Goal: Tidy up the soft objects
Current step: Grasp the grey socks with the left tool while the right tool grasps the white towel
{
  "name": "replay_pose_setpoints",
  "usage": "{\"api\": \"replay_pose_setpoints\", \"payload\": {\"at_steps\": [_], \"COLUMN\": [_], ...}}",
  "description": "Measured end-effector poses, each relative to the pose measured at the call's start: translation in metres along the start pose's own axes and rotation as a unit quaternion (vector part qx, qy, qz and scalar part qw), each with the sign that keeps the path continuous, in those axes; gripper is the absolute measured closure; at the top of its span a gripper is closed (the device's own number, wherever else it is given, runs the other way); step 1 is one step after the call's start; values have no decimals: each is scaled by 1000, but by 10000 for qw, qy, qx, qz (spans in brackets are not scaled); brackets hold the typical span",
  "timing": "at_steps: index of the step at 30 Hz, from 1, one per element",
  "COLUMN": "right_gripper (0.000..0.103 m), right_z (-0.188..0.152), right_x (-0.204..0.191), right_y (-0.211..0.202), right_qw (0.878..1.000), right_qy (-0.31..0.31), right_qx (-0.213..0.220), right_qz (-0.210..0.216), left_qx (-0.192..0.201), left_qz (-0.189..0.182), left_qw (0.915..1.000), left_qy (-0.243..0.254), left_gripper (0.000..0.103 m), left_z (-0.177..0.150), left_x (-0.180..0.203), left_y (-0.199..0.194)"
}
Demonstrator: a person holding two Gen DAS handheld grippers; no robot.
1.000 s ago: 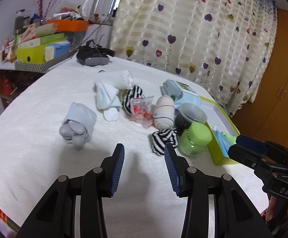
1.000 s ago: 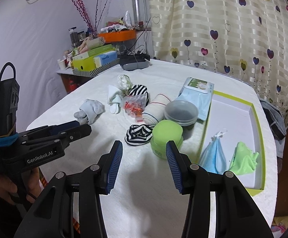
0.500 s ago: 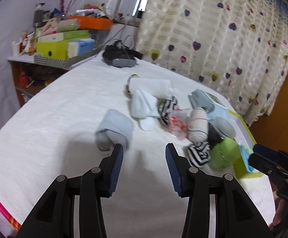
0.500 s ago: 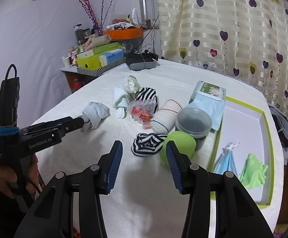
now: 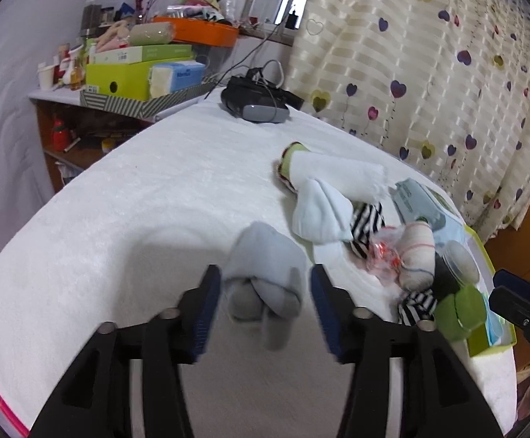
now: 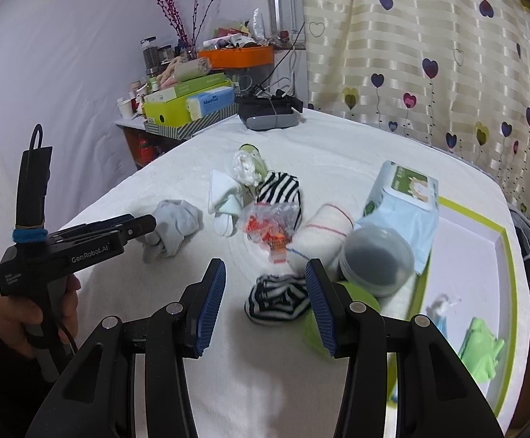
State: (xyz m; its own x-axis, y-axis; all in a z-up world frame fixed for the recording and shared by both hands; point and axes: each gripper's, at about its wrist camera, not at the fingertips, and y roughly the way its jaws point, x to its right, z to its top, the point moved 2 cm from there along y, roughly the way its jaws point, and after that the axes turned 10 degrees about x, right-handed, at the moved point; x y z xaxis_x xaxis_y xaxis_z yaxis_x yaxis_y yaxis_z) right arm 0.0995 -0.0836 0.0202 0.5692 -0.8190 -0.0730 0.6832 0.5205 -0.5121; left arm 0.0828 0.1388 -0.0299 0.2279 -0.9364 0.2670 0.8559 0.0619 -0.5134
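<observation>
- Left hand-held gripper (image 5: pixel 263 308): jaws spread wide, just been opening, straddling the grey sock bundle (image 5: pixel 265 273) with a gap on each side; blue pads (image 5: pixel 206 314) not pressing on it.
- Same left hand-held gripper in the right wrist view (image 6: pixel 139 224): tips at the grey sock bundle (image 6: pixel 173 224), a hand (image 6: pixel 20 314) wrapped around its black handle.
- Right hand-held gripper (image 6: pixel 265 306): jaws partly apart, holding nothing, hovering over the striped sock roll (image 6: pixel 277 301); pads clear of the fabric as far as visible.
- Grey sock bundle: lying on the white table (image 5: pixel 137 200), apart from the main heap, on its left.
- Striped sock roll: on the table (image 6: pixel 337 160), touching or just beside a blurred green jar (image 6: pixel 337 319).
- Just beyond: a dark lidded round container (image 6: pixel 376 259), a white rolled cloth with red and blue lines (image 6: pixel 323 231), a clear bag of orange bits (image 6: pixel 270 226).
- Farther back in the heap: a second striped sock (image 6: pixel 281 191), a white sock (image 6: pixel 224 197), a pale rolled towel (image 6: pixel 246 164).
- To the right: a pack of wet wipes (image 6: pixel 403 200) leaning at the edge of a green-rimmed white tray (image 6: pixel 498 226).
- Inside the tray: a light blue soft item (image 6: pixel 441 310) and a green soft item (image 6: pixel 482 350), side by side near its front end.
- Far end of the table: a black and grey device with cables (image 6: pixel 270 113).
- Beyond it: a cluttered shelf with green boxes (image 6: pixel 188 102) and an orange bin (image 6: pixel 237 56), next to a heart-print curtain (image 6: pixel 429 54).
</observation>
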Motion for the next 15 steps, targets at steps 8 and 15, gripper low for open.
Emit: {"api": "replay_pose_setpoints", "payload": {"at_steps": [8,15], "right_gripper": [56,56], "right_z": [23,43], "right_x": [-10,-17], "right_y": [32,67], "right_qw": [9997,9993], "right_qy": [-163,-295], "right_qx": [-34,-102], "right_qz": [159,227], "left_qx": [-193,-423], "left_qz": [-40,-213], "left_qw": [9998,9987], "left_qy": [-72,-174], "left_gripper": [45,45], "left_z": [3,-3], "left_x": [-8,-10], "left_y": [28,45]}}
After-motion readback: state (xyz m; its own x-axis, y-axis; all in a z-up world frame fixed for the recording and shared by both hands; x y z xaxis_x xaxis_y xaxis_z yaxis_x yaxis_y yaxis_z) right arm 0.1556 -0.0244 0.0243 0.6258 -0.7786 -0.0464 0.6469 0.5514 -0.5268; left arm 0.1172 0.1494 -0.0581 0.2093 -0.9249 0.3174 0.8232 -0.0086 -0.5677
